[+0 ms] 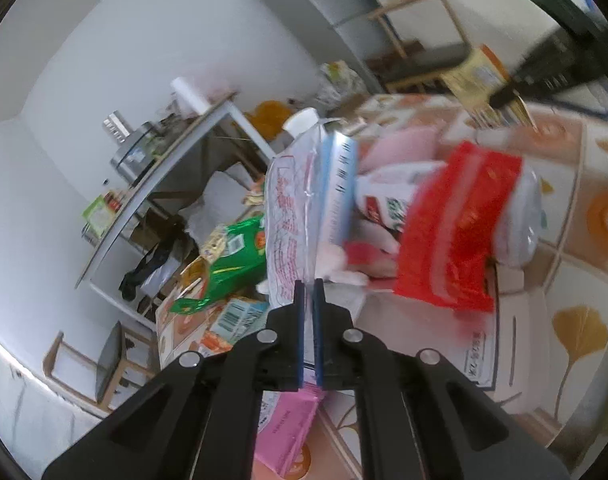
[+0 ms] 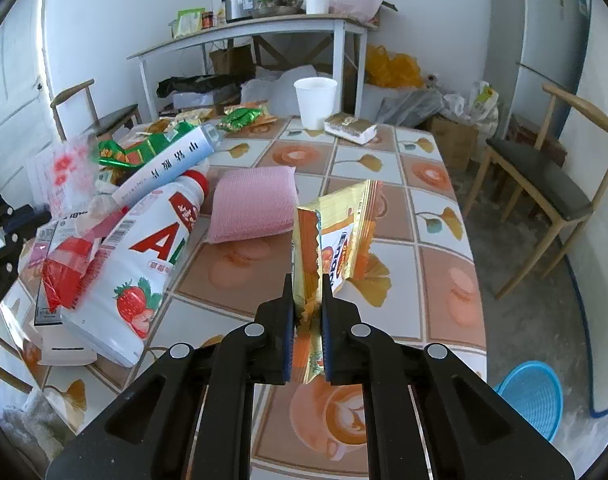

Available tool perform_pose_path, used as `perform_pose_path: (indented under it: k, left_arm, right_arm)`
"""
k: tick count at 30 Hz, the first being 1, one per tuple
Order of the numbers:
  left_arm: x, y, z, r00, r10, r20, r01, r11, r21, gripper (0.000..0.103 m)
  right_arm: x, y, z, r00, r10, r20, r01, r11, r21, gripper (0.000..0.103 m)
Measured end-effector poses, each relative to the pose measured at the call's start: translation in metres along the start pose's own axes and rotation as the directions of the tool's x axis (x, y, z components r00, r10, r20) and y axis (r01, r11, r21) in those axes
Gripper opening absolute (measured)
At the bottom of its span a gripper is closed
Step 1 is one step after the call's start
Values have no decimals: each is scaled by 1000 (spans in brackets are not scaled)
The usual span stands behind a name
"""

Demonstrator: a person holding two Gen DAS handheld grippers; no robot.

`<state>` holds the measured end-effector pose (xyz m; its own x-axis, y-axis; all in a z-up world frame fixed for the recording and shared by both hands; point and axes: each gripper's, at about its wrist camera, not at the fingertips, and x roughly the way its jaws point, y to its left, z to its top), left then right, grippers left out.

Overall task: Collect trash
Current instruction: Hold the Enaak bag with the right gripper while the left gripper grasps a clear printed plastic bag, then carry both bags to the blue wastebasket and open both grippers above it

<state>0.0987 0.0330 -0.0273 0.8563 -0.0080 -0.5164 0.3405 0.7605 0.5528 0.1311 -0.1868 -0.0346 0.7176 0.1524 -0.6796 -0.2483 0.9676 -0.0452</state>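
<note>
My left gripper (image 1: 308, 286) is shut on a clear plastic bag with red print (image 1: 287, 216), held up over the table; the same bag shows blurred at the left of the right wrist view (image 2: 65, 172). My right gripper (image 2: 308, 284) is shut on a yellow-orange snack wrapper (image 2: 336, 232), lifted above the tiled table (image 2: 424, 208). That wrapper also shows at the top right of the left wrist view (image 1: 478, 76). On the table's left lie a white strawberry-drink bottle (image 2: 143, 256), a red wrapper (image 2: 67, 268), a white tube (image 2: 167, 164) and green wrappers (image 2: 123, 152).
A pink cloth (image 2: 251, 208), a white cup (image 2: 315, 100) and a wrapped sponge (image 2: 350, 128) sit on the table. A blue basket (image 2: 536, 396) stands on the floor at the right, beside a wooden chair (image 2: 544, 176). A cluttered grey side table (image 2: 255, 28) stands behind.
</note>
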Motion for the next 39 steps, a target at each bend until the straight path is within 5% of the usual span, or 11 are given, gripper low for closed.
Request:
perform_pose_path:
  k: [8,15,22,30,35,36,39]
  left_arm:
    - [-25,32,16,997,-8,73,21,985,-173,3]
    - [-53,42,44,979,-110,171,156,947,-282,3]
    - [-71,25,102,897,-320,306,412,856,-313,3]
    - [-24,-51,187,749,-612,256,662,675,-325,3]
    - [10,-127,253,562,-804,194,810,487,-327,3]
    - [15,-141,263,536,-826,175,823,466,-323,3]
    - [36,-198,296,423,-901,100,867,370,-333,3]
  right_arm:
    - [-19,1,7,999,-12,52,12,1000,-2,8]
    - [-45,-8,9,992,-13,122,10,1000,29,8]
    - [-84,-39,-3,981,-63,185,43,993,112,8]
    - [-125,-104,-43,962,-198,186,144,953,265,8]
    - [-134,-158,-80,954,-272,125,205,899,388,8]
    - [-135,-165,-86,953,-280,115,212,889,406,8]
    - [-133,-200,-108,953,-295,66,228,844,486,8]
